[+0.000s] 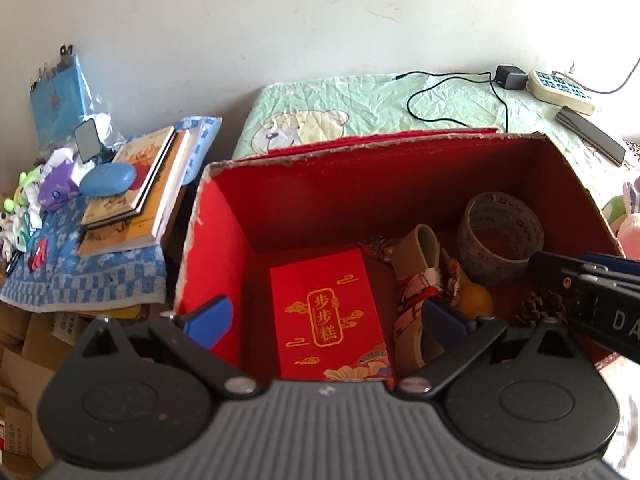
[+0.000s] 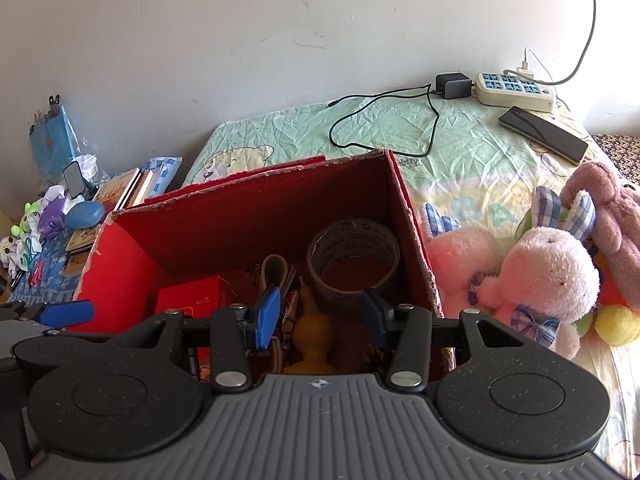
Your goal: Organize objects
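Observation:
An open red cardboard box (image 1: 224, 264) (image 2: 412, 216) stands on the bed. Inside lie a red packet with gold characters (image 1: 326, 316) (image 2: 188, 300), a large tape roll (image 1: 500, 240) (image 2: 352, 256), a smaller tape roll (image 1: 420, 248), an orange gourd (image 2: 310, 336) (image 1: 476, 300), a pine cone (image 1: 540, 308) and patterned cloth. My left gripper (image 1: 328, 320) is open and empty above the box's left half. My right gripper (image 2: 320, 316) is open and empty above the gourd; its body shows at the right of the left wrist view (image 1: 592, 292).
Pink plush toys (image 2: 544, 276) lie right of the box. A power strip (image 2: 516, 88), charger with cable (image 2: 452, 84) and phone (image 2: 544, 132) lie on the far bedsheet. At left, books (image 1: 140, 184), a blue case (image 1: 108, 178) and small toys (image 1: 56, 192) sit on a blue cloth.

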Demonstrator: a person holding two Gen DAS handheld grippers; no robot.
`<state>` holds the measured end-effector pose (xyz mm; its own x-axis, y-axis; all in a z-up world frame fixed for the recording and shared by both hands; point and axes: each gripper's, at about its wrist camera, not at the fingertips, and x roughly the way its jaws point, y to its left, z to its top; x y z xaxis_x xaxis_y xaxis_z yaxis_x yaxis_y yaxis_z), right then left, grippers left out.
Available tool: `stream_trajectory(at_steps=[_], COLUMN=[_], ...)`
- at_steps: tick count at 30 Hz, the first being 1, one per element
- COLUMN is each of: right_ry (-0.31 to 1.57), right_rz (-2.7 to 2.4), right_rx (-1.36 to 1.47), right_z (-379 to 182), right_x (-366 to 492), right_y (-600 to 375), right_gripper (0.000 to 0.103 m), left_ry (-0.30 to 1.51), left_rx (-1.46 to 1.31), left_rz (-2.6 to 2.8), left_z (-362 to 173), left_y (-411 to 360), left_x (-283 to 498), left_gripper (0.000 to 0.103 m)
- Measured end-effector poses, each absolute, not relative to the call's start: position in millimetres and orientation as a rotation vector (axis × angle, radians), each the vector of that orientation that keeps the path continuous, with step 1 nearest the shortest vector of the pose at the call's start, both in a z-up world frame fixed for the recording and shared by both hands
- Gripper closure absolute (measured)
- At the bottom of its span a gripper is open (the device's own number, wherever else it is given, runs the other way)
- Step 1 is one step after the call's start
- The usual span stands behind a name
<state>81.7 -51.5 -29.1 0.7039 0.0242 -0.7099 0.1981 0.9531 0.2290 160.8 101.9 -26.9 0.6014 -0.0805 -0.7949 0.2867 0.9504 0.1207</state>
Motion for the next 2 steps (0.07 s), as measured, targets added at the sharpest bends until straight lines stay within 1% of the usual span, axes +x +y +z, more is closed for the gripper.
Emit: stream_trajectory(at_steps=[2], right_ry=[0.781], right_rz=[-0.099], right_rx=[0.301], right_z=[-27.5], right_x=[79.6], right_y=[-50.5], right_gripper=[0.054], left_ry=[0.898], left_rx=[0.243], left_rz=[-0.216], left_z=[-24.8], left_y=[102.8], left_x=[158.7], left_gripper=[0.002])
